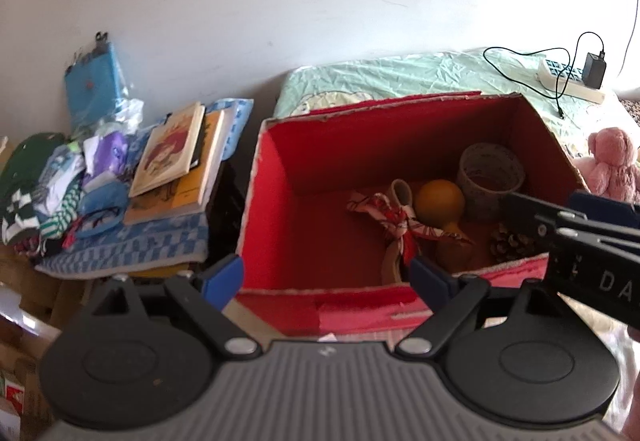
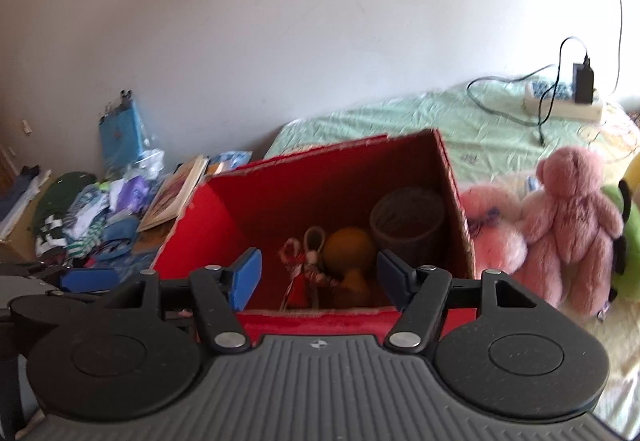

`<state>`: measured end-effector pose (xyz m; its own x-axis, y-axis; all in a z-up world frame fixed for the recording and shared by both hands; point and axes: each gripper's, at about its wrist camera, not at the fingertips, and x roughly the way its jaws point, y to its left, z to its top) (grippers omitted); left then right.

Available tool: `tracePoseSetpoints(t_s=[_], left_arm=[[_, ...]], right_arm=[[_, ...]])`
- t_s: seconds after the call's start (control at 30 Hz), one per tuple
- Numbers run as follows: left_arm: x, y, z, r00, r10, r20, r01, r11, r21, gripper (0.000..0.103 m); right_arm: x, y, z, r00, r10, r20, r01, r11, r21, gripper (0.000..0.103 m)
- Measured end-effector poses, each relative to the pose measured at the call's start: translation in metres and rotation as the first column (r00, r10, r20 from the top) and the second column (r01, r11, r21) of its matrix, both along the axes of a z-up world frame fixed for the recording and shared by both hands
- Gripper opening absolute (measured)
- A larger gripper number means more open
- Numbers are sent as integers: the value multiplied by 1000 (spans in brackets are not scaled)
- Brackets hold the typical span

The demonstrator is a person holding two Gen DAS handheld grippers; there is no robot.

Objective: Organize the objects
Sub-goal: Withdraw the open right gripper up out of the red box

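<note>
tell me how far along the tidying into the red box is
Done: the red cardboard box already holds a roll of tape, an orange ball, a pine cone and a red-and-white ribbon piece. In hand: nothing; left gripper and right gripper are both open and empty. Left: the pink teddy bear, the stacked books, the clothes pile.

Bed with wrinkled pale-green printed sheet carries open red-lined cardboard box at its near end. Well behind the box, far right: white power strip with black adapter plugged in, black cable looping over the sheet. Just right of the box, pink plush teddy bear lies beside a round pink fluffy toy. Green plush at right edge, mostly cut off.
</note>
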<state>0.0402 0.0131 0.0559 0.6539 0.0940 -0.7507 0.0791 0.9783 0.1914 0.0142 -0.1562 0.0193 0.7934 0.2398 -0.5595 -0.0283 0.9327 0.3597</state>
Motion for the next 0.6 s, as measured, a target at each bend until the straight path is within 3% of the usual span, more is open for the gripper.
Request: tracePoseSetpoints(t_s=[0.27, 0.6], left_arm=[[-24, 1, -3, 997, 74, -7, -75, 997, -12, 94], [-41, 9, -24, 982, 172, -75, -173, 985, -10, 96]], right_arm=[[-11, -6, -2, 996, 79, -44, -75, 995, 71, 63], [-16, -1, -24, 971, 187, -147, -167, 976, 138, 55]])
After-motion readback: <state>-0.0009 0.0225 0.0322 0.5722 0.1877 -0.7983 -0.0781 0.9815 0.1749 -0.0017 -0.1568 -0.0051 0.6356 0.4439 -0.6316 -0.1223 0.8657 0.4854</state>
